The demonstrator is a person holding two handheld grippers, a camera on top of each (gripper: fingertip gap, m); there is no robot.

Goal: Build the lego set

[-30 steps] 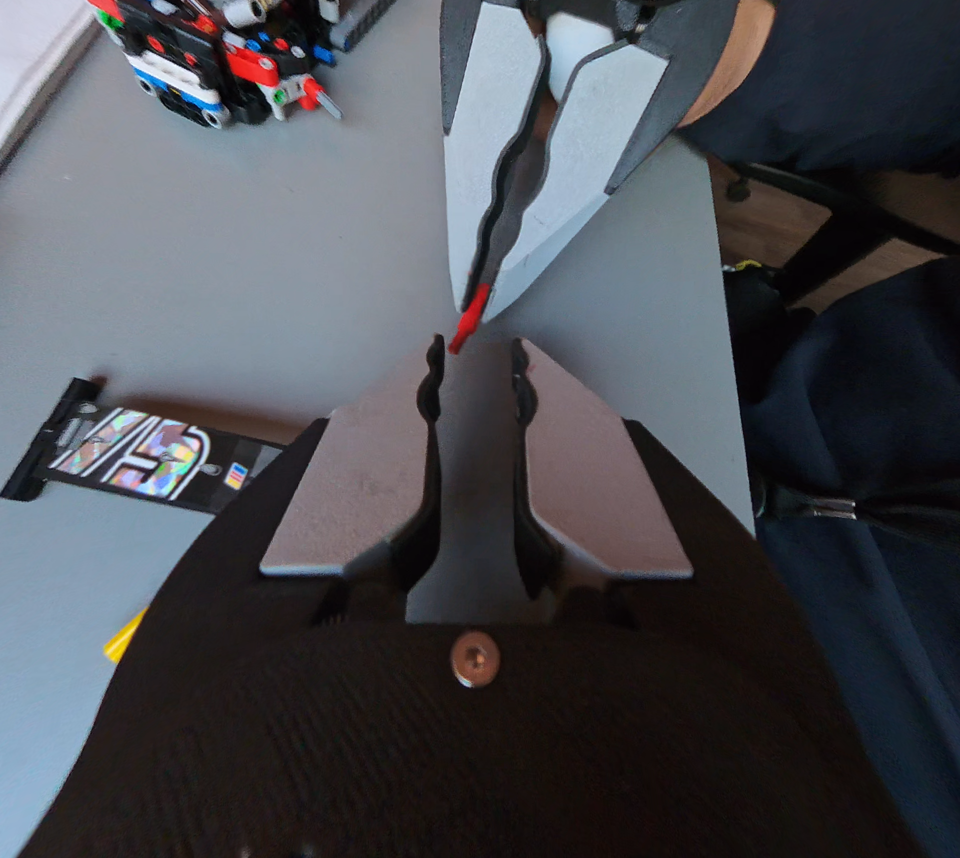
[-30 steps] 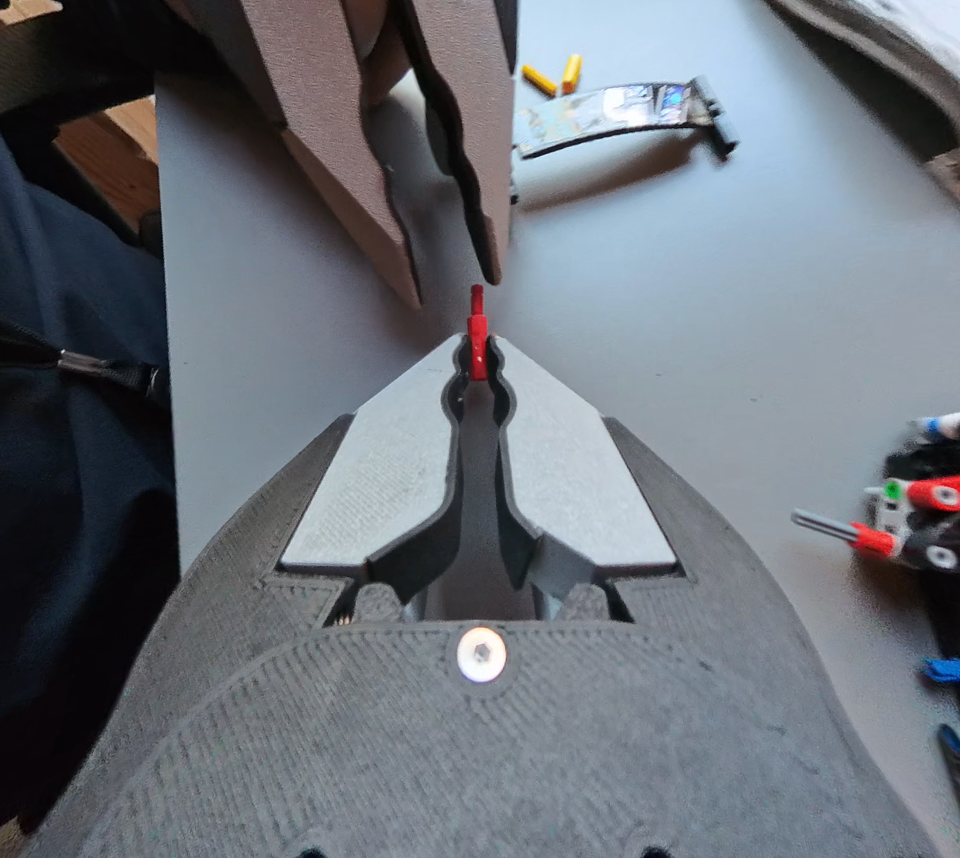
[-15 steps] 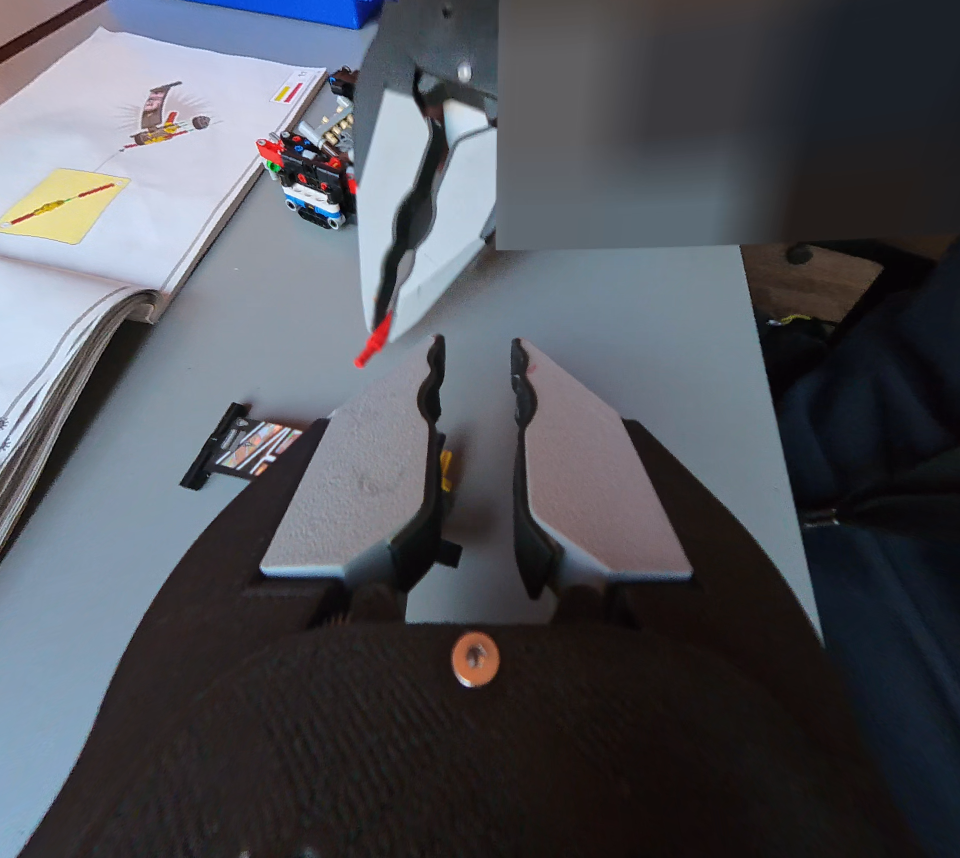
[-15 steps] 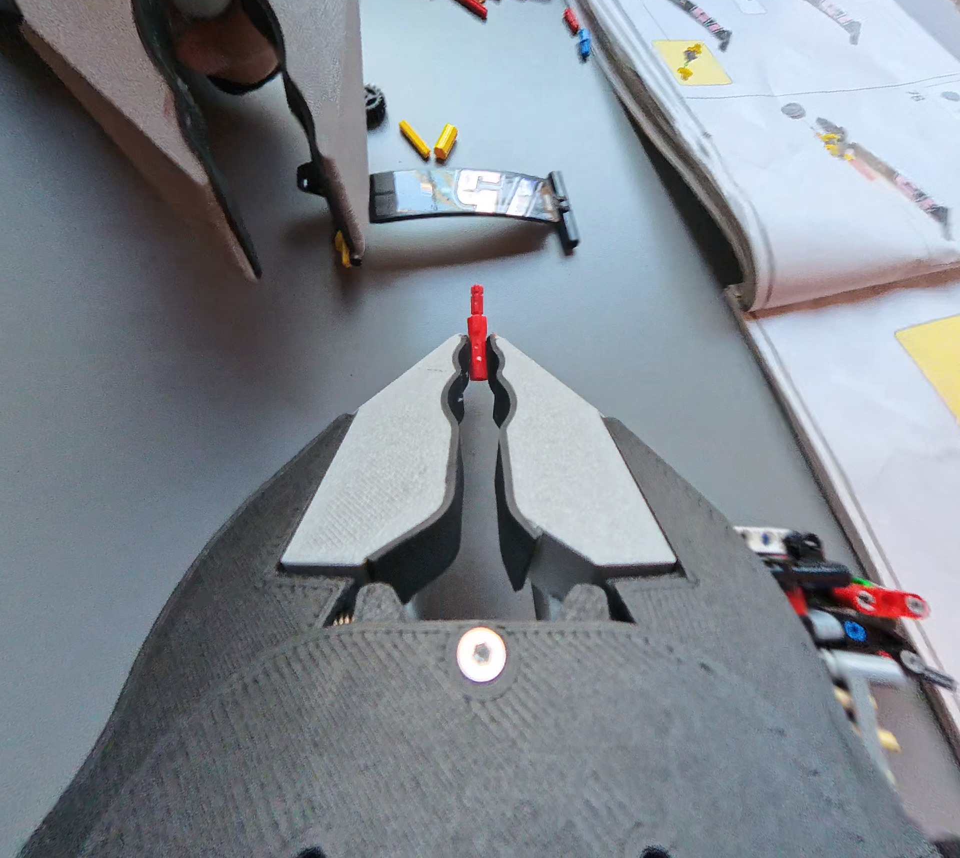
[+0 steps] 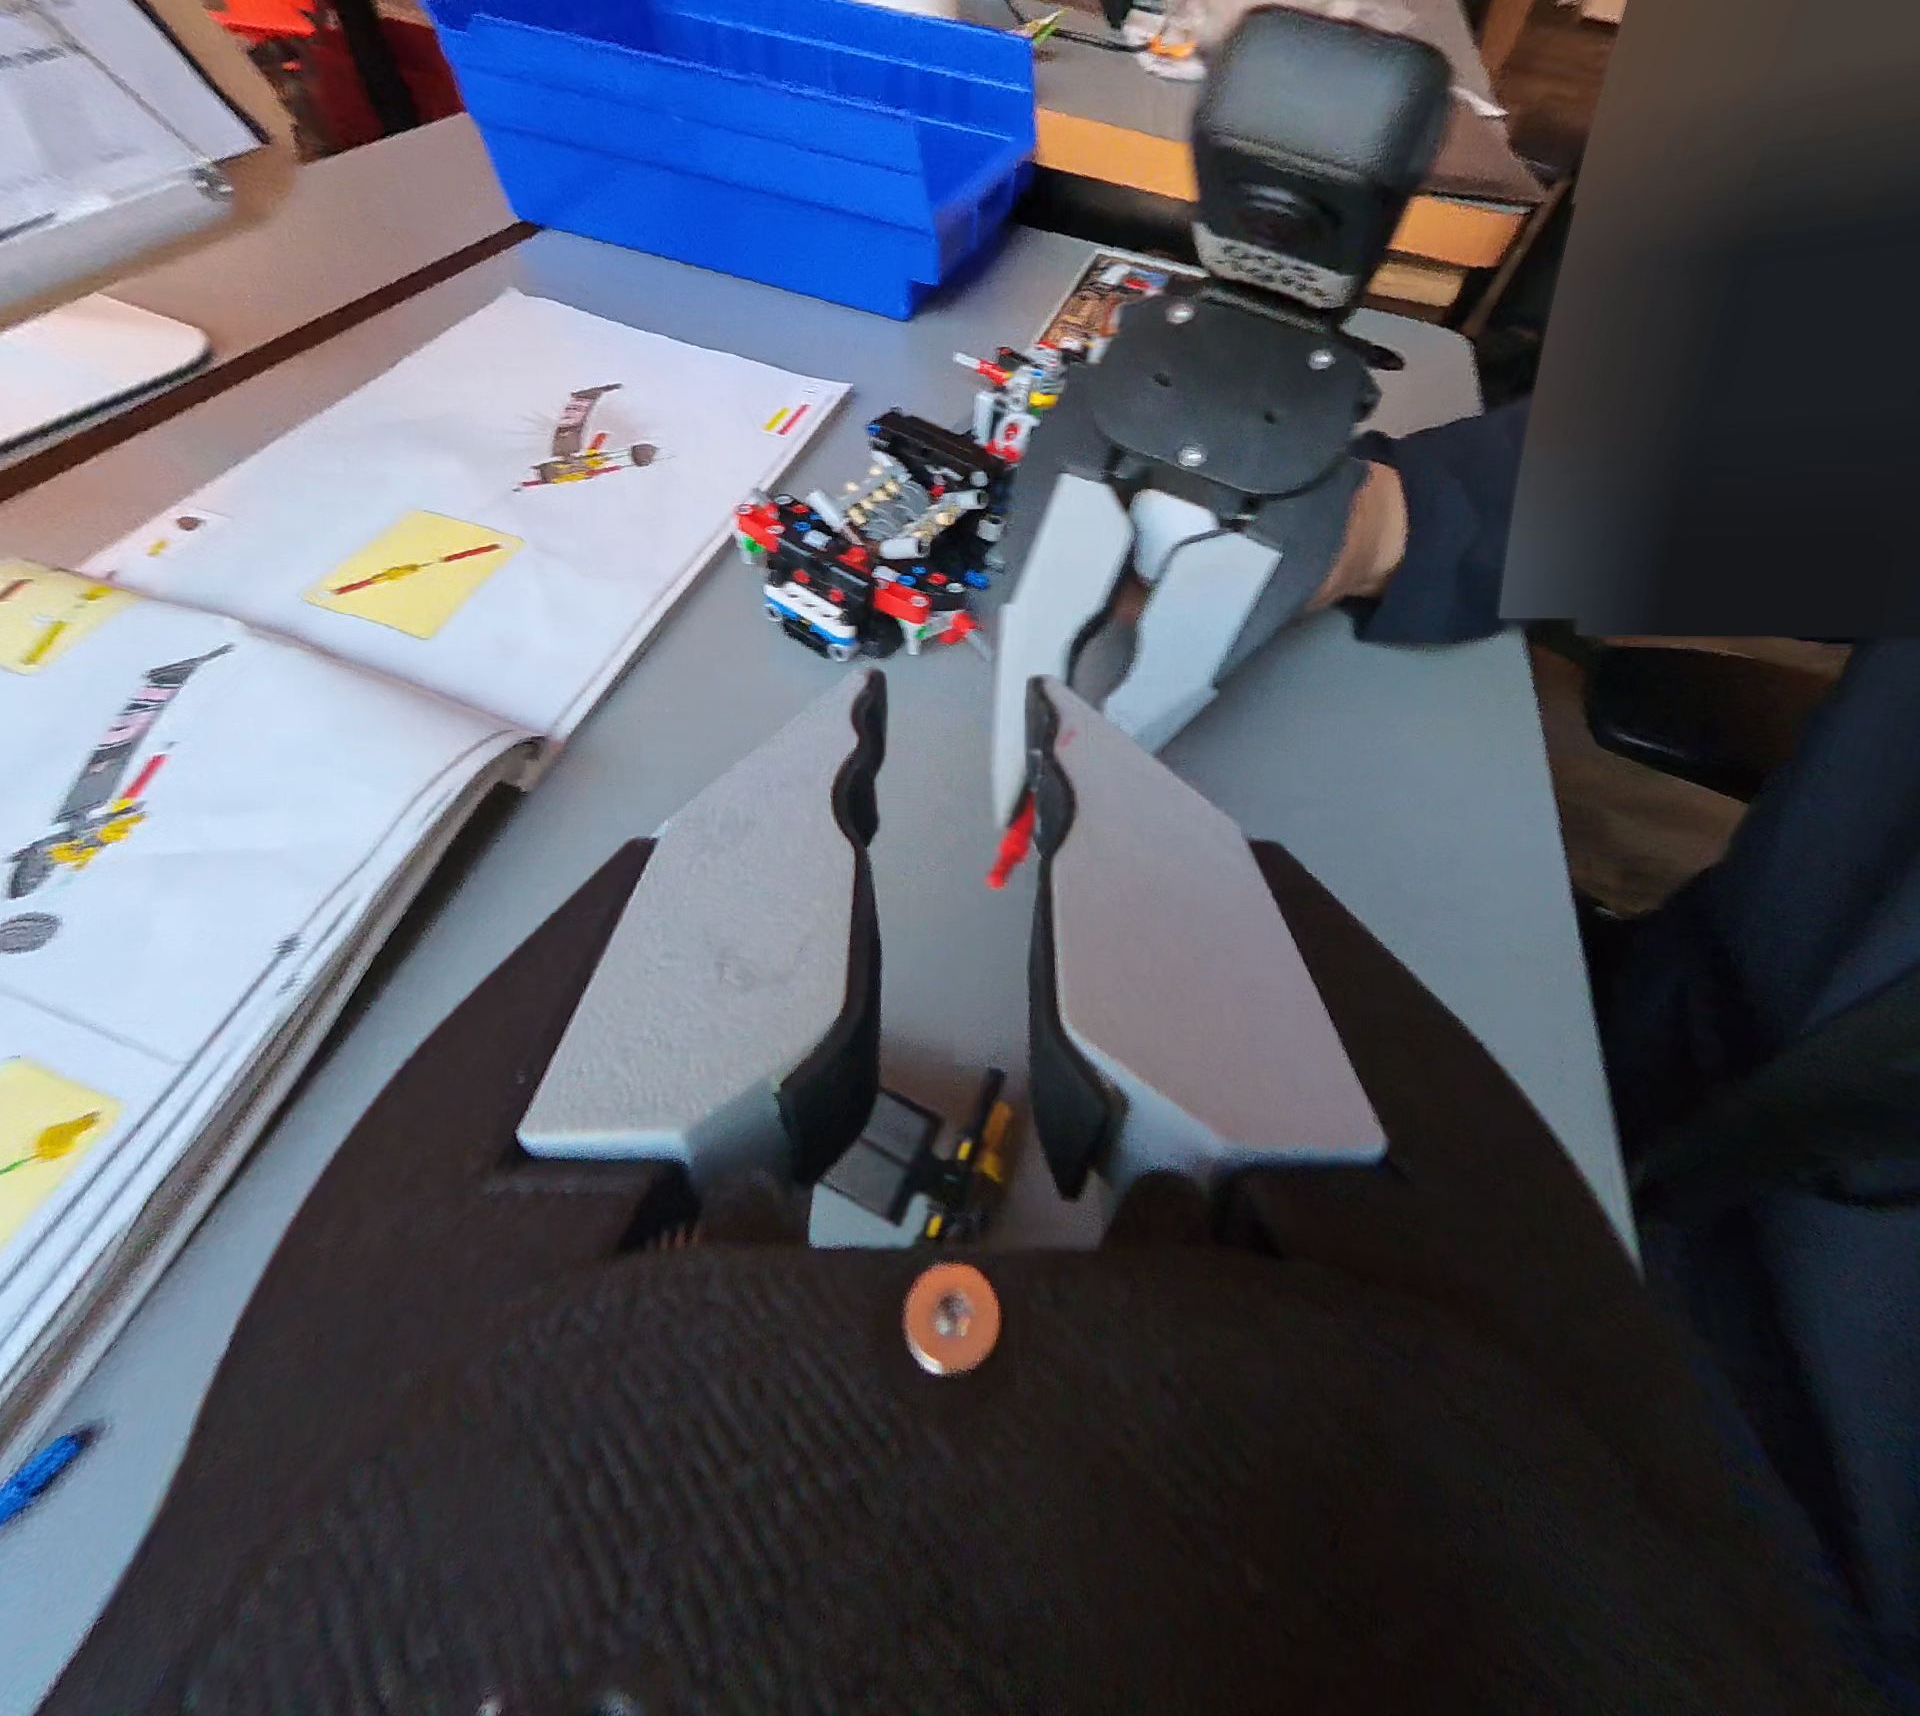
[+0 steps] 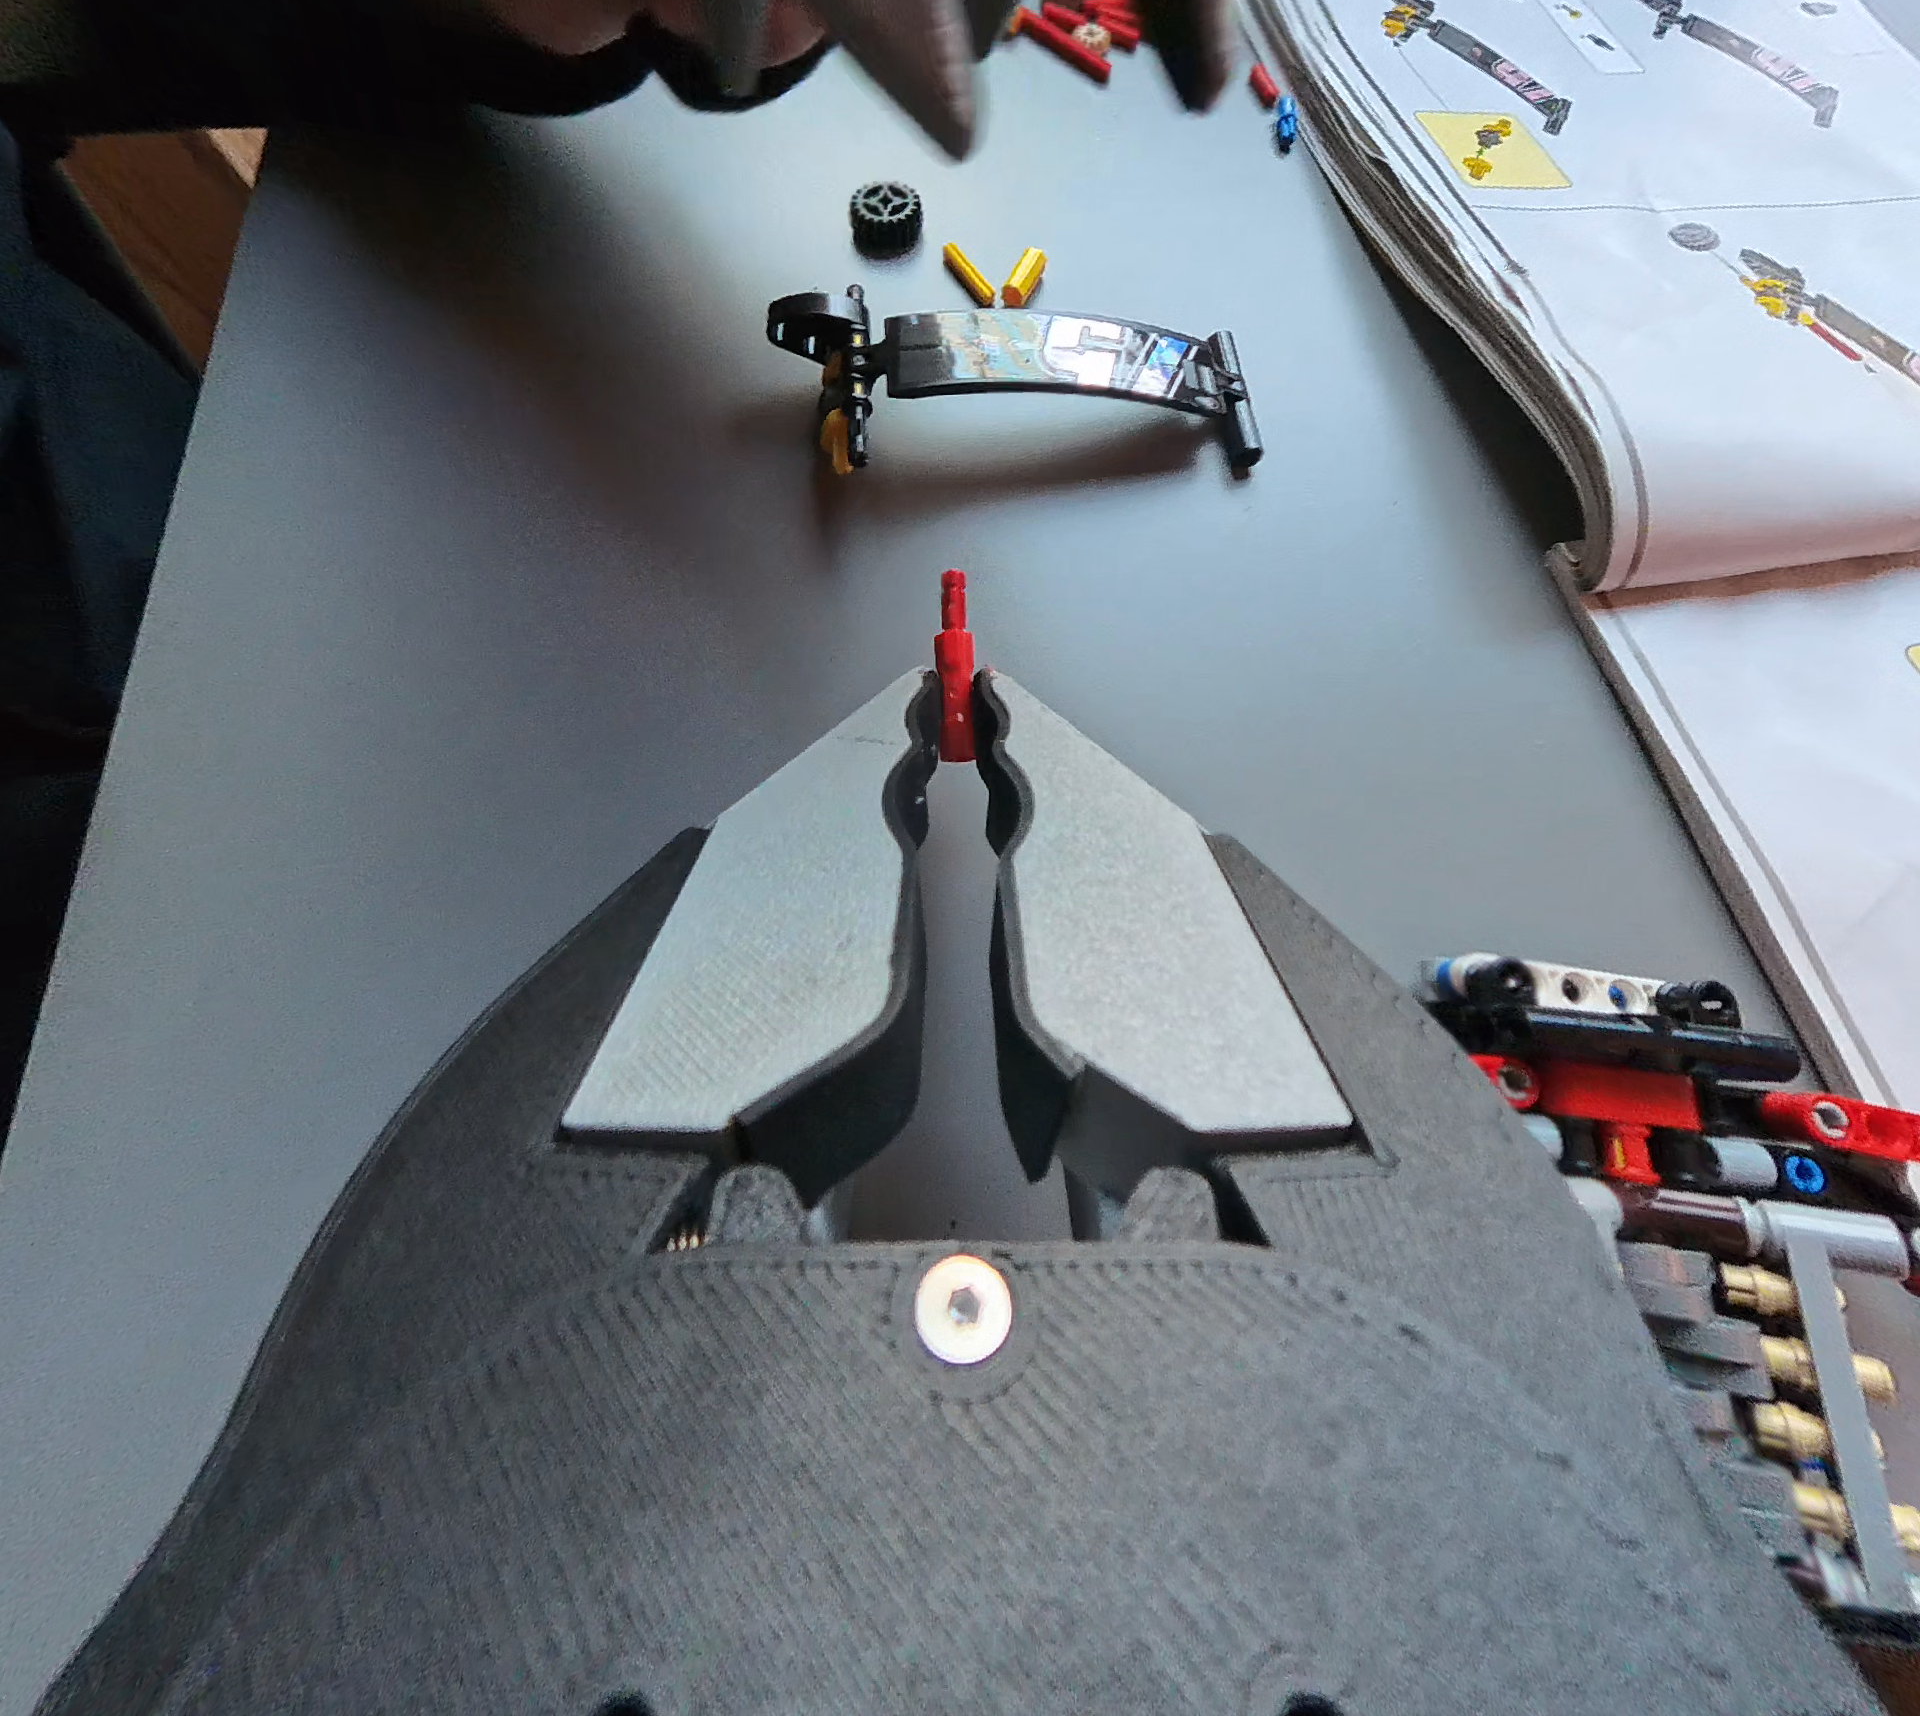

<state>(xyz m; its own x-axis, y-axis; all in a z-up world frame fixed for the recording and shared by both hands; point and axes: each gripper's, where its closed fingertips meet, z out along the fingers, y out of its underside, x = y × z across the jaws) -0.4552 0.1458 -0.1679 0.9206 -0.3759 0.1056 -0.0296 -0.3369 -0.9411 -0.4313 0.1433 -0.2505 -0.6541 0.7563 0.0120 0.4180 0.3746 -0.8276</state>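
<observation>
Raised and tilted since earlier, the spread, empty left gripper (image 5: 954, 710) is faced by the right gripper (image 6: 953, 679), clamped mid-shaft on a light, stiff red pin (image 6: 952, 679) near the tabletop's (image 6: 520, 627) edge.

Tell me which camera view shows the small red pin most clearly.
The right wrist view: the red pin sits sharp and centred, pinched between the right gripper tips. The left wrist view shows it blurred, partly hidden behind the left gripper's finger.
</observation>
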